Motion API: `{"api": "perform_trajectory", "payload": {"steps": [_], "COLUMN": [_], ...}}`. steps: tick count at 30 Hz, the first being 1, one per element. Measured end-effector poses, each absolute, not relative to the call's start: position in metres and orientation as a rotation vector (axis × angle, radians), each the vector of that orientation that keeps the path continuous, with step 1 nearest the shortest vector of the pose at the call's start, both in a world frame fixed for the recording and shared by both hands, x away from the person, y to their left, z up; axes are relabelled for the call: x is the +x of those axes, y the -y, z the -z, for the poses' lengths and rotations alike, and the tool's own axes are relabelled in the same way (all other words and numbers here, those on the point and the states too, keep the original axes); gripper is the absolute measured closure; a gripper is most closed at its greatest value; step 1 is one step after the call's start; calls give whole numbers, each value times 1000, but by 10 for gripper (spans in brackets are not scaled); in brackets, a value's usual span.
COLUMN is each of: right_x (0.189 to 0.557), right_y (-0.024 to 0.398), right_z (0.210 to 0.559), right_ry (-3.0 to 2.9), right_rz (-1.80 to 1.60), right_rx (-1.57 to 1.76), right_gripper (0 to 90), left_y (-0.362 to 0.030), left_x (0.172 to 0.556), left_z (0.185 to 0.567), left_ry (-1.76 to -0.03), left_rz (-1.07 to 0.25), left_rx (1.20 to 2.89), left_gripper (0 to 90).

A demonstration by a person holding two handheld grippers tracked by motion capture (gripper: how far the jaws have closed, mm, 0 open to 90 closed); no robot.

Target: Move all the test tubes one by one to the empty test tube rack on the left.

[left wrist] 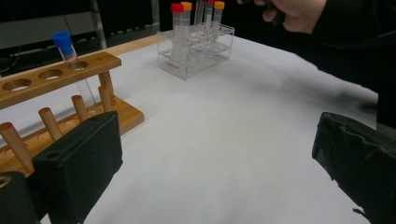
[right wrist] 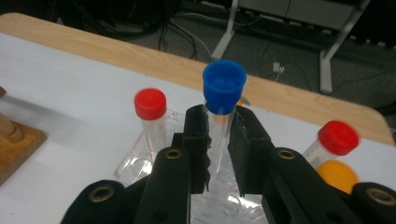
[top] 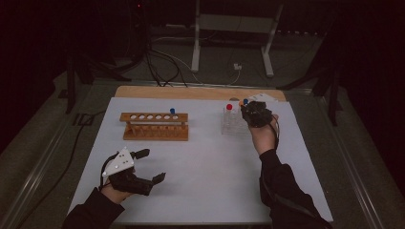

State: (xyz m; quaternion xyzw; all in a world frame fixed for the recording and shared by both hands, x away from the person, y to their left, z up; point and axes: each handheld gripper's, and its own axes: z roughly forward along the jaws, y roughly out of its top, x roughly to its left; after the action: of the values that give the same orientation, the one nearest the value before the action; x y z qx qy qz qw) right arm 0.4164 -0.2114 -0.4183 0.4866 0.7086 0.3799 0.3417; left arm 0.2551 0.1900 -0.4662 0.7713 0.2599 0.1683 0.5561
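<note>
Right gripper [right wrist: 218, 140] clamped on blue-capped tube [right wrist: 223, 100] just above clear rack [top: 232, 125], far right. Best lifted straight, clear of neighbours. Left gripper [top: 153, 166] apart, near left.

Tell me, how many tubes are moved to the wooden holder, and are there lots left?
One blue-capped tube already stands in the wooden rack, whose other holes look empty. The right gripper is shut on a second blue-capped tube above the clear rack. Red- and orange-capped tubes still wait there. The left gripper rests open.
</note>
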Motion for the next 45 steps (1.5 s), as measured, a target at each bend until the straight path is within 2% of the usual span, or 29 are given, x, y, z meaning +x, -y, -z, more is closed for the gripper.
{"api": "perform_trajectory", "payload": {"steps": [16, 28, 45], "right_x": [379, 343, 300], "right_y": [206, 190, 168], "right_z": [411, 428, 447], "right_ry": [-1931, -2089, -2235], "right_rz": [-1042, -1062, -1135], "right_rx": [1148, 1046, 950], "right_gripper": [775, 775, 775], "left_y": [-181, -171, -145], "left_x": [258, 263, 270], "left_z": [468, 470, 454], "left_ry": [-596, -569, -493], "left_rz": [-357, -284, -232], "left_rx": [1853, 1898, 1904], "left_gripper": [26, 28, 39]}}
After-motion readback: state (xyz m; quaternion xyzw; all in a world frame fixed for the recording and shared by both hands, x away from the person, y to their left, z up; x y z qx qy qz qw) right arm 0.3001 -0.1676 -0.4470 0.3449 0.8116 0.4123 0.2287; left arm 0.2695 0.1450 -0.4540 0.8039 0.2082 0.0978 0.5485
